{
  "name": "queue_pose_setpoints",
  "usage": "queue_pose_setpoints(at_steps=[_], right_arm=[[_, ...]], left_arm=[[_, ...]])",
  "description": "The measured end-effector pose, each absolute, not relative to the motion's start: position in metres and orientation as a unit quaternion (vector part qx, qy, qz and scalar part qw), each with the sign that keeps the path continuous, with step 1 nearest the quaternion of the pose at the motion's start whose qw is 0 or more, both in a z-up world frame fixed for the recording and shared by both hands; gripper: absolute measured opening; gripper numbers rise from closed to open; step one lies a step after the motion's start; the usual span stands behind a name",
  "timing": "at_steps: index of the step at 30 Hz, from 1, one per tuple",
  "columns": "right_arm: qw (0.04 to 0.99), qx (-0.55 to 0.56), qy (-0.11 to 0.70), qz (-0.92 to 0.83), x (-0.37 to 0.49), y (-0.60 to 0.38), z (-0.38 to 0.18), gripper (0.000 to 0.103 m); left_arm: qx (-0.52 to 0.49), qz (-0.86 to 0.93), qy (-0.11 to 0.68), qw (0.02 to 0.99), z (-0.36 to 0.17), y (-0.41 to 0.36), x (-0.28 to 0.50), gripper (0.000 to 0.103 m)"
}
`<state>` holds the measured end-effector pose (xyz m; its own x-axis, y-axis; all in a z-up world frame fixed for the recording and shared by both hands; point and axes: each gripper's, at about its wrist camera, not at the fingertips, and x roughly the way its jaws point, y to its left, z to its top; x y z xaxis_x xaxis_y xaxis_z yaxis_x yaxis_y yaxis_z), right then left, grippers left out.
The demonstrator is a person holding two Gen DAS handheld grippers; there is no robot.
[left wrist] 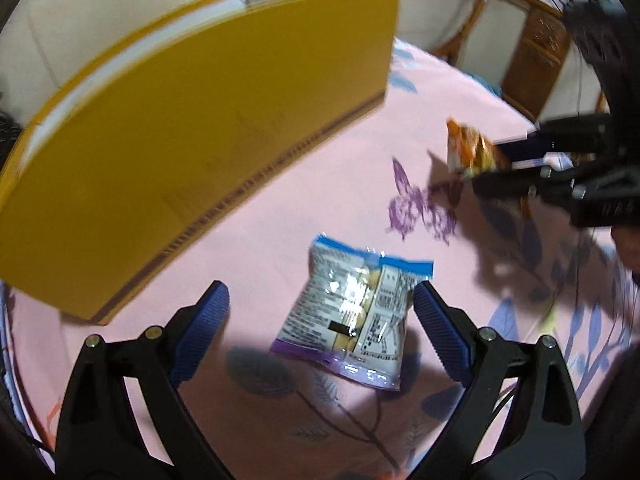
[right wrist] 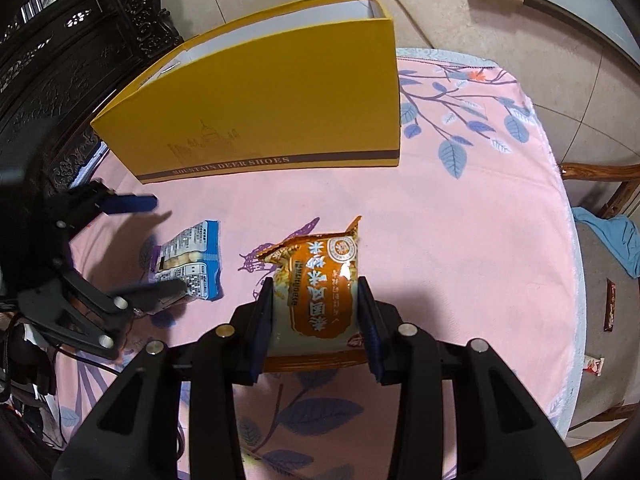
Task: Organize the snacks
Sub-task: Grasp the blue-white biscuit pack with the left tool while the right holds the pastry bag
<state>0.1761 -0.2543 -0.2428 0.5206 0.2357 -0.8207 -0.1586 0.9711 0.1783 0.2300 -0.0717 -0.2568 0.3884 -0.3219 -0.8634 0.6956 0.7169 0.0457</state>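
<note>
A blue and white snack packet (left wrist: 356, 312) lies flat on the pink cloth, between the fingers of my open left gripper (left wrist: 320, 300), which hovers just above it. It also shows in the right wrist view (right wrist: 192, 260), with the left gripper (right wrist: 160, 244) around it. My right gripper (right wrist: 316, 292) is shut on an orange snack packet (right wrist: 320, 284) and holds it above the cloth; the left wrist view shows the packet (left wrist: 472, 152) lifted at the right. A yellow shoe box (right wrist: 272, 112) stands open at the back of the table.
The pink floral tablecloth (right wrist: 460, 240) covers a round table. Dark carved furniture (right wrist: 60, 60) stands at the left. A wooden chair (right wrist: 600, 184) with a blue cloth (right wrist: 616, 240) is at the right. Small wrappers (right wrist: 610, 304) lie on the floor.
</note>
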Motion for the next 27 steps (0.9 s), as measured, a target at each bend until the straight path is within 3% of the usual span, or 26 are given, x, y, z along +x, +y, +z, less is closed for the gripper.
queue_pose_setpoints(at_steps=[13,18,27], right_arm=[[0.865,0.046,0.488,0.108,0.17,-0.253,-0.249,0.04],[0.864,0.046,0.49,0.107,0.17,-0.252,-0.249,0.04],[0.863,0.035,0.491,0.11,0.165,-0.246,-0.246,0.04]], left_arm=[[0.205,-0.339,0.458,0.796,-0.275,-0.084,0.231,0.093],[0.196,-0.332,0.452,0.804,-0.273,-0.084,0.219,0.076],[0.181,-0.313,0.452,0.815,-0.269,-0.081,0.206,0.063]])
